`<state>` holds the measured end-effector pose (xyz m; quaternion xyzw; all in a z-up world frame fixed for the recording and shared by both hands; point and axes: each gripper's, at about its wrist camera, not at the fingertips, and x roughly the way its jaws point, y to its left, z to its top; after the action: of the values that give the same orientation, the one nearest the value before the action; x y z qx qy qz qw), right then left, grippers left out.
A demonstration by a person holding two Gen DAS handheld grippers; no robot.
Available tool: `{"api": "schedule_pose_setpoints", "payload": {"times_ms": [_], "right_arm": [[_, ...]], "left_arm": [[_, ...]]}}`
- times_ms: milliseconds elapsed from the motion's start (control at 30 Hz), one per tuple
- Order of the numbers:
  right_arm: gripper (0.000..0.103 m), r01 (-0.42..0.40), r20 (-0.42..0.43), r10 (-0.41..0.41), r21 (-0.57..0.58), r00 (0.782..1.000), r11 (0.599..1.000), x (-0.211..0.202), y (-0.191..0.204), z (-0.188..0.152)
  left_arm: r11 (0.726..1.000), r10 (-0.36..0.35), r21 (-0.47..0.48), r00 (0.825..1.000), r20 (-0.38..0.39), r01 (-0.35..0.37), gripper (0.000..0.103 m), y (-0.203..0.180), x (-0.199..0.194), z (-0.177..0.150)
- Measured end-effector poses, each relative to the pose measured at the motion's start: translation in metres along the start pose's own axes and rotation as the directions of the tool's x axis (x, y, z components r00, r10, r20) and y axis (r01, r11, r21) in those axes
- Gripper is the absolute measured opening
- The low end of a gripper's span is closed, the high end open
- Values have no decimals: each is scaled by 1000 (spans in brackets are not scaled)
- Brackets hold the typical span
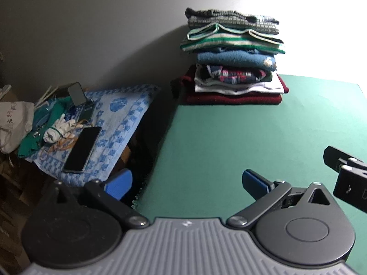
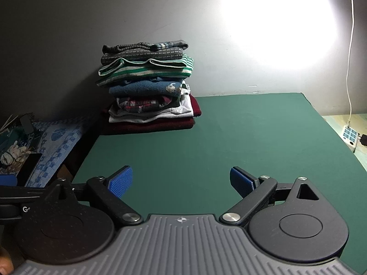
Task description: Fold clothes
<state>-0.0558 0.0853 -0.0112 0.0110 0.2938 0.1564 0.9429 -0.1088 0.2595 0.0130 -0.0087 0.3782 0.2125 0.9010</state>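
Ribbed grey housing fills the bottom of both wrist views, and ahead of it each gripper's two blue-padded fingers stand spread wide with nothing between them. Between the left gripper (image 1: 187,183) fingers lies only bare green table (image 1: 229,142); its left finger reaches out past the table's left edge, over the dark gap beside it. Likewise the right gripper (image 2: 181,181) is spread wide above the green surface, holding and touching nothing. Its black body also shows at the right edge of the left wrist view. At the far left corner of the table, against the grey wall (image 2: 68,23), sits the stack of folded clothes (image 1: 234,59): a dark red garment at the bottom, then white, plaid, blue, green-and-white striped, and grey knit on top. Left of the table, a blue patterned cloth (image 1: 119,123) covers a lower surface that carries a black phone (image 1: 82,149), white gloves (image 1: 62,128) and some other clutter too dim to identify. On the far right, a white power strip (image 2: 349,136) lies on the floor, with a white cable (image 2: 351,45) running up the wall.
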Motion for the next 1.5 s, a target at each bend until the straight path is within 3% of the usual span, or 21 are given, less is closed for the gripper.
{"api": "schedule_pose_setpoints", "payload": {"times_ms": [500,1500], "right_arm": [[94,45,-10,-46,-62,999,997,13,37,5],[94,26,-26,-27,-49,999,998,15,28,2]], "left_arm": [[999,-28,-34,999,-15,28,102,28,21,6],[1000,-9,-7,1000,-18,9,102,12,23,1]]}}
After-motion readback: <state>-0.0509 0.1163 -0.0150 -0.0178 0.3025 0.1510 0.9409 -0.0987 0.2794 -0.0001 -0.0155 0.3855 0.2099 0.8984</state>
